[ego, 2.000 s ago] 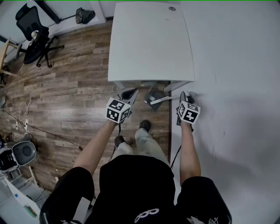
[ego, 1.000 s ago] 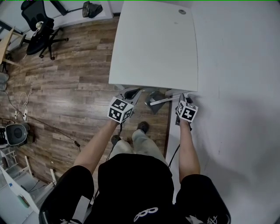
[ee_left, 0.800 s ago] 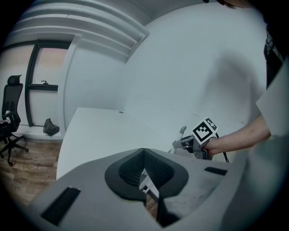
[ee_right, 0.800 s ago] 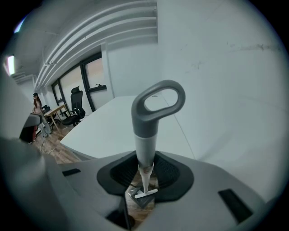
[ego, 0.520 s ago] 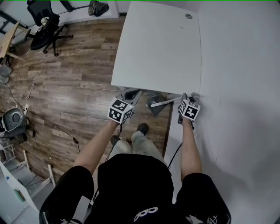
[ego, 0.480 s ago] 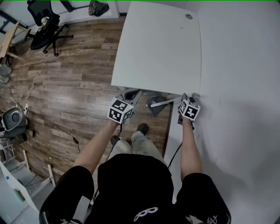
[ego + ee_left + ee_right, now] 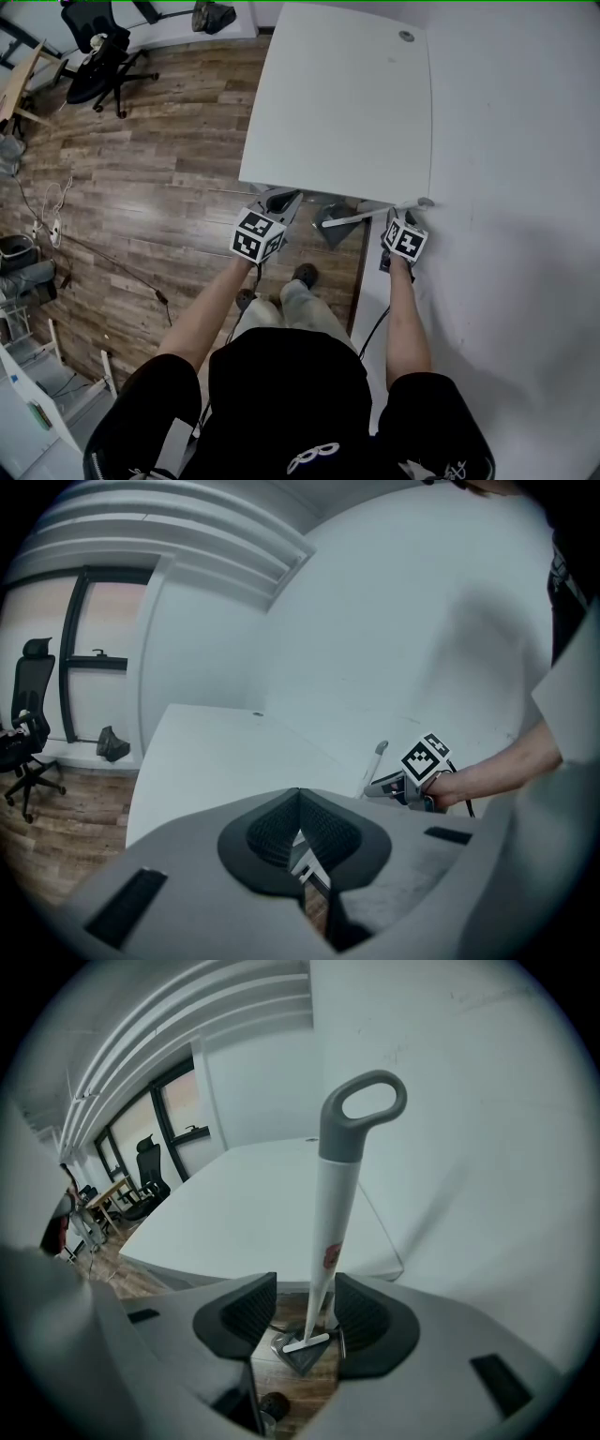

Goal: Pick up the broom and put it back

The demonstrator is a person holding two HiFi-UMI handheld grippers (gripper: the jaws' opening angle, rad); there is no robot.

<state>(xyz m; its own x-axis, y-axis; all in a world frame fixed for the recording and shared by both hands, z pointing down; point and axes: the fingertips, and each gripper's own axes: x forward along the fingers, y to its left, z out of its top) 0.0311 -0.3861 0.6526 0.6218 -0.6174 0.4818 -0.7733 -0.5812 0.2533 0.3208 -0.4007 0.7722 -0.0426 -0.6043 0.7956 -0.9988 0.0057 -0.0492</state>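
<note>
The broom has a white handle (image 7: 336,1194) with a grey loop (image 7: 365,1102) on top. It stands tilted, its grey head (image 7: 300,1350) down on the wood floor. In the head view the handle (image 7: 366,215) slants from under the table corner up to the wall. My right gripper (image 7: 305,1302) has just been opening its jaws; the handle stands between the pads with a gap on both sides. In the head view that right gripper (image 7: 396,221) sits just below the handle's top. My left gripper (image 7: 281,201) hovers at the table's near edge, shut and holding nothing.
A white table (image 7: 337,94) fills the middle, with a white wall (image 7: 525,187) along the right. The person's shoes (image 7: 305,274) stand on the wood floor (image 7: 159,187) below the grippers. A black office chair (image 7: 94,52) and loose cables (image 7: 56,234) lie far left.
The right gripper has let go of the broom handle and slipped a little down along it. The handle's grey top now shows past the gripper, against the wall. The left gripper stayed put.
</note>
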